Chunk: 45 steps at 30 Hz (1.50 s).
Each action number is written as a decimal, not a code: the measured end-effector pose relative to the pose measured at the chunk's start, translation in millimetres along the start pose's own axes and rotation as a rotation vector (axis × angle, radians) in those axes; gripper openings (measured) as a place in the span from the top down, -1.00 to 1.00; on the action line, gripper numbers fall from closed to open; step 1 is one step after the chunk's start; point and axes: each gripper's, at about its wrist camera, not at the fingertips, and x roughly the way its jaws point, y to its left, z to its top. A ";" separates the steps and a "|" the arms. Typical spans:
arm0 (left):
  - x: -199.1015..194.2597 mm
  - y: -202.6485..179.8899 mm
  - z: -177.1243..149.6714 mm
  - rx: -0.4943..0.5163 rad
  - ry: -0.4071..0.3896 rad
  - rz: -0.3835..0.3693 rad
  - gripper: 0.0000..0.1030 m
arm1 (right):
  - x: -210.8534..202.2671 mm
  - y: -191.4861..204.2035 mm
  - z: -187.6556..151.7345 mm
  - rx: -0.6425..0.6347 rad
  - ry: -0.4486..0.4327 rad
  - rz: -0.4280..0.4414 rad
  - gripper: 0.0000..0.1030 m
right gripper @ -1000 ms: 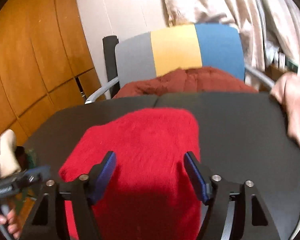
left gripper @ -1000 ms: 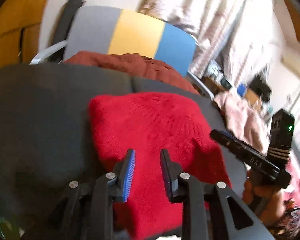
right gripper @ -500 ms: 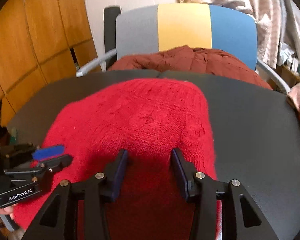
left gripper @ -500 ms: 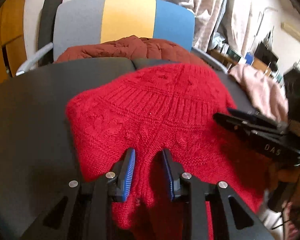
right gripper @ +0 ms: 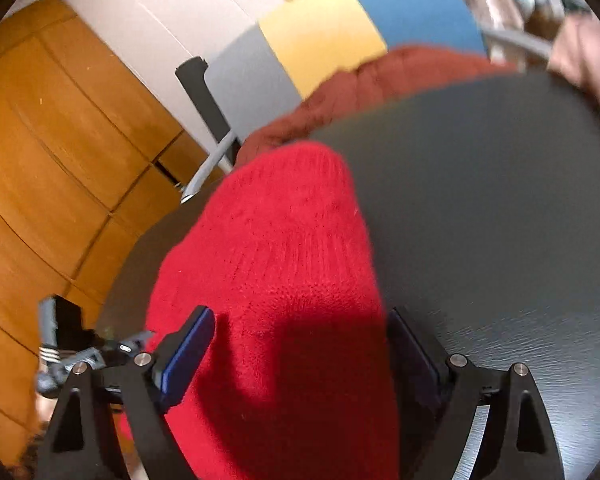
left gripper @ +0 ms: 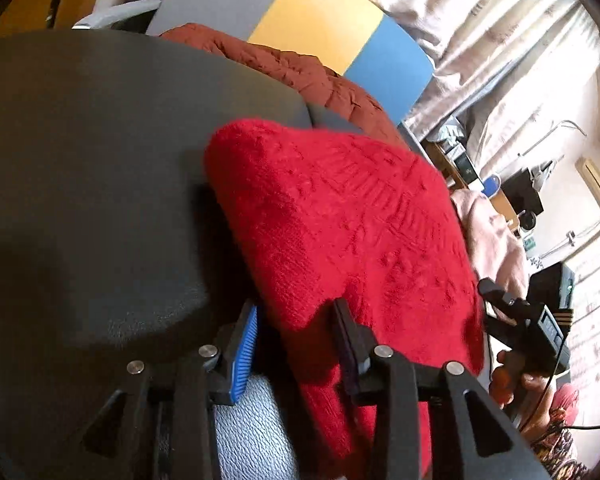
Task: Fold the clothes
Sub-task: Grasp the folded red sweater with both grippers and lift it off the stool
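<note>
Both my grippers have just been opening: the left gripper is partly parted and the right gripper spread wide, each straddling the near edge of the red sweater, neither pinching it. It lies bunched on the dark table. Loose knit may snag a pad and undo the fold.

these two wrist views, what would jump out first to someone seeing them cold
The bright red knit sweater dominates, folded on the dark grey table and running toward both cameras. The left gripper and right gripper each straddle its near edge, jaws just opened. Behind stands a grey, yellow and blue chair heaped with a rust-brown garment.
</note>
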 end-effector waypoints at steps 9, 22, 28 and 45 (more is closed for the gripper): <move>23.6 32.1 4.1 -0.228 0.040 -0.214 0.18 | 31.1 -12.7 -6.5 0.147 0.056 0.090 -0.76; 14.5 -4.7 -51.2 -0.067 0.120 -0.252 0.14 | -18.3 -33.5 -67.8 0.300 0.082 0.201 0.12; 12.2 -7.5 -68.0 -0.122 0.151 -0.303 0.14 | -55.4 -46.1 -111.6 0.382 0.075 0.228 0.11; 34.0 -34.6 -50.5 0.017 0.122 -0.253 0.08 | -74.2 -17.7 -126.6 0.156 0.039 0.097 -0.51</move>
